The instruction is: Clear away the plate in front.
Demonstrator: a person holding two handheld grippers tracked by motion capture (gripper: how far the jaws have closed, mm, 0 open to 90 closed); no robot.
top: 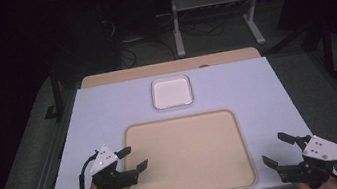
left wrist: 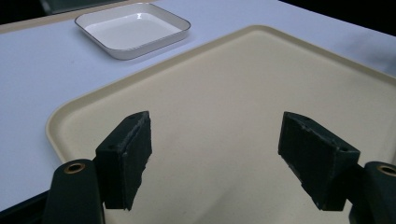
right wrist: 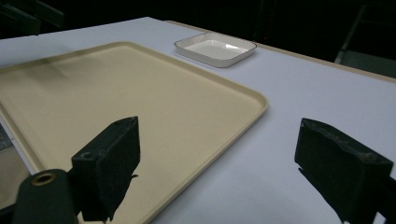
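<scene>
1. The left gripper (top: 133, 159) is hovering over the near left corner of the beige tray (top: 190, 187), its jaws standing wide apart and gripping nothing.
2. The right gripper (top: 277, 149) is waiting just off the tray's near right corner, above the white table (top: 108, 108), jaws likewise spread wide and bare.
3. The tray is lying bare; the white square dish (top: 171, 92) is sitting just beyond its far edge, apart from it.
4. Judging by this, the work is only starting: nothing is being held or shifted yet.

A lab-like test room: dark surroundings, a metal bench frame (top: 213, 4), floor cables (top: 197, 29) behind the white-topped table (top: 108, 108)
</scene>
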